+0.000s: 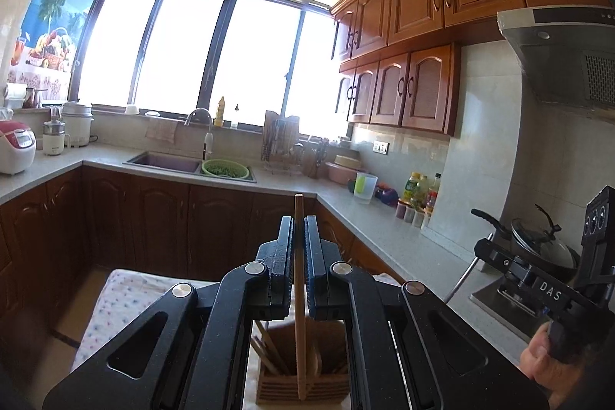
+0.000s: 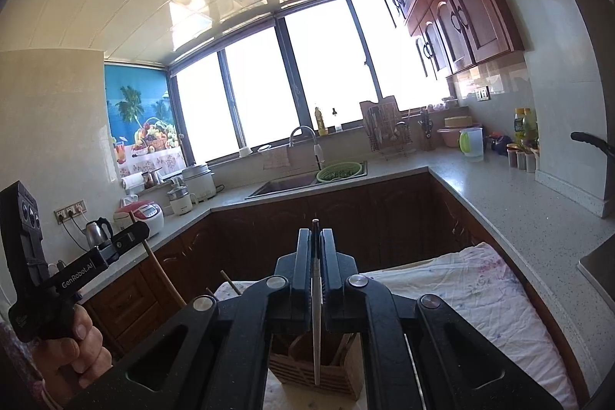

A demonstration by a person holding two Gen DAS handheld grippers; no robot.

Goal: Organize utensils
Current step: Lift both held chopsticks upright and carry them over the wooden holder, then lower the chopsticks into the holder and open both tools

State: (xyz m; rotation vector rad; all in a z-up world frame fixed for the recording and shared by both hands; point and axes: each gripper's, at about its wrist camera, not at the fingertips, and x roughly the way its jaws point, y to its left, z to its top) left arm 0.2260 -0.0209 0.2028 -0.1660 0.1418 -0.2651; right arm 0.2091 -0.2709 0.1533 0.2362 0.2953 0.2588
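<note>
My left gripper (image 1: 298, 218) is shut on a brown wooden chopstick (image 1: 299, 294) that hangs upright, its lower end in front of the slatted wooden utensil holder (image 1: 303, 385) below. The holder has other wooden utensils (image 1: 269, 348) in it. My right gripper (image 2: 315, 231) is shut on a thin silver-and-black utensil (image 2: 316, 325), held upright over the same holder (image 2: 319, 377). The right gripper's body shows at the right of the left wrist view (image 1: 538, 279); the left gripper's body shows at the left of the right wrist view (image 2: 69, 271).
The holder stands on a white patterned cloth (image 2: 476, 298) over a small table. An L-shaped grey counter (image 1: 384, 229) runs around, with sink (image 1: 165, 162), green colander (image 1: 225, 168), dish rack (image 1: 282, 148), bottles (image 1: 417, 191), a lidded pan (image 1: 546, 248) and rice cookers (image 2: 142, 214).
</note>
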